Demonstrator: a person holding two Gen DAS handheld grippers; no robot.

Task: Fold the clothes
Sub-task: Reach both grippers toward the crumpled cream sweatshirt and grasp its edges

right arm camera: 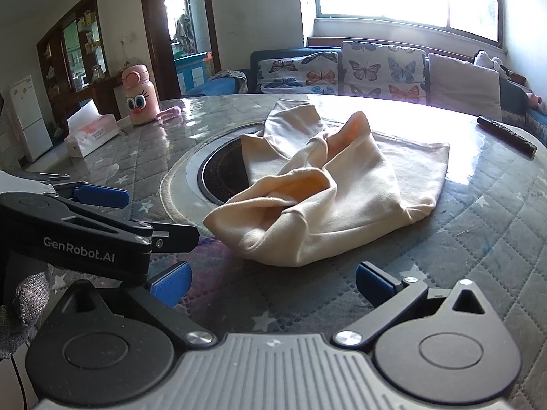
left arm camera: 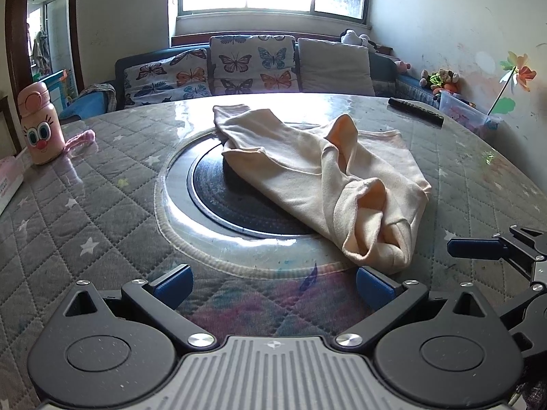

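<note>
A cream garment [left arm camera: 318,174] lies crumpled on the round table, partly over the dark inset disc [left arm camera: 218,188]. It also shows in the right wrist view [right arm camera: 328,184], with an orange-lined opening facing me. My left gripper [left arm camera: 273,285] is open and empty, just short of the garment's near edge. My right gripper [right arm camera: 273,285] is open and empty, a little in front of the garment. The right gripper's blue finger [left arm camera: 475,249] shows at the right edge of the left view. The left gripper [right arm camera: 102,212] shows at the left of the right view.
A pink cartoon bottle [left arm camera: 41,126] and a tissue box [right arm camera: 90,135] stand at the table's left. A black marker [left arm camera: 415,111] lies at the far right. A sofa with butterfly cushions [left arm camera: 249,65] is behind the quilted table cover [left arm camera: 85,212].
</note>
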